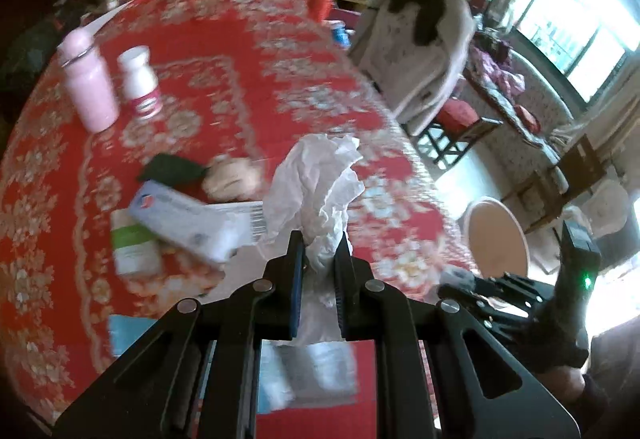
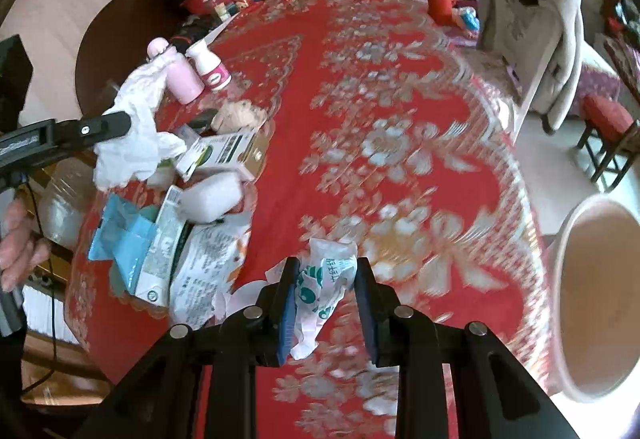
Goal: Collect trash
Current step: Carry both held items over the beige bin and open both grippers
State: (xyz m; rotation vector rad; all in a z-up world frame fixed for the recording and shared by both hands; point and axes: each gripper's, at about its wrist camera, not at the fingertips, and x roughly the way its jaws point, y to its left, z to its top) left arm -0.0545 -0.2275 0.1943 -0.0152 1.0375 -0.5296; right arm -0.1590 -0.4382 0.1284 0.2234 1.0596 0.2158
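Both grippers held trash above the red floral bench.
Left gripper: jaws clenched on a crumpled white tissue, its long axis running up & away from us. Right gripper: jaws grasping a white wrapper w/ green print, hanging lengthwise; we couldn't read the writing. Pinkish bin sat right of it.

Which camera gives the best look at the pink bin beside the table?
The right wrist view: the pink bin fills the right edge, its open mouth facing the camera. The left wrist view shows the bin smaller, partly hidden behind the table.
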